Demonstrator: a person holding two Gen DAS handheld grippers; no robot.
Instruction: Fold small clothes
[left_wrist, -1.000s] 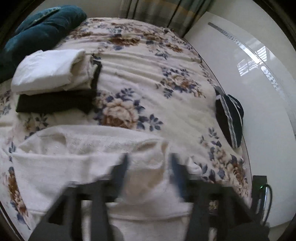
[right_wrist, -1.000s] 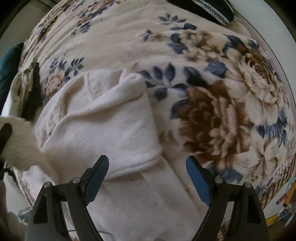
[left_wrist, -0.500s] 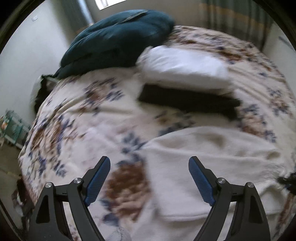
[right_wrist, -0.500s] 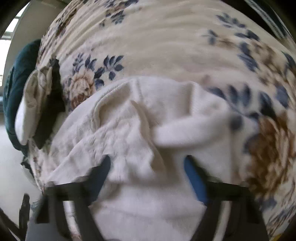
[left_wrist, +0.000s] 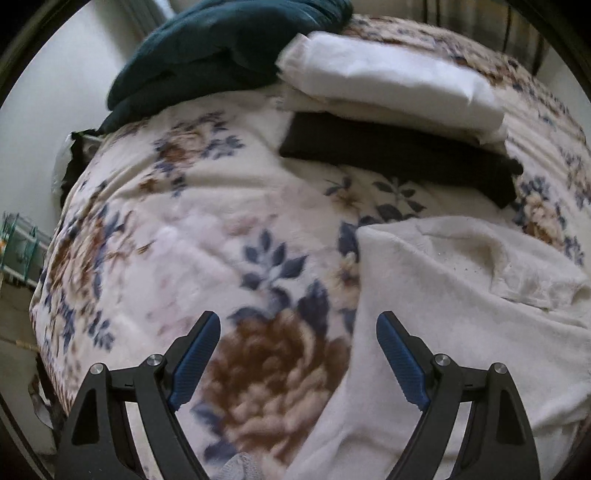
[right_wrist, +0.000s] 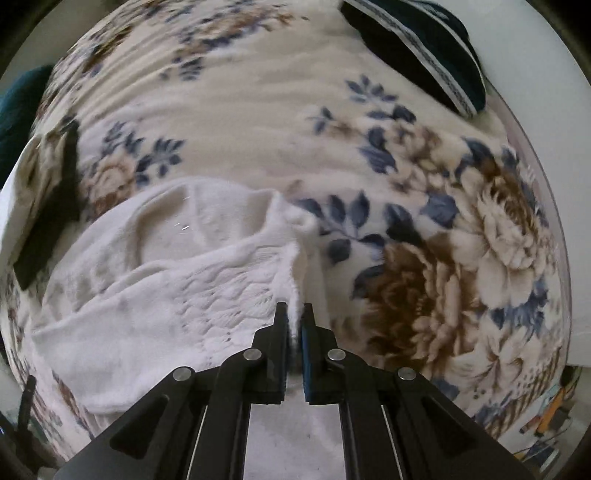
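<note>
Right gripper (right_wrist: 294, 314) is pinched together on a raised edge of the cream fleecy garment (right_wrist: 177, 280), which lies rumpled on the floral blanket of the bed (right_wrist: 240, 110), while the left gripper (left_wrist: 297, 343) hangs with its jaws wide apart above bare blanket just beside the garment's left edge. Only the left wrist view shows the folded white cloth (left_wrist: 388, 77) stacked on a folded black one (left_wrist: 399, 155) beside a dark teal pillow (left_wrist: 221, 44); only the right wrist view shows a dark trimmed piece (right_wrist: 417, 48) near the bed's far edge.
</note>
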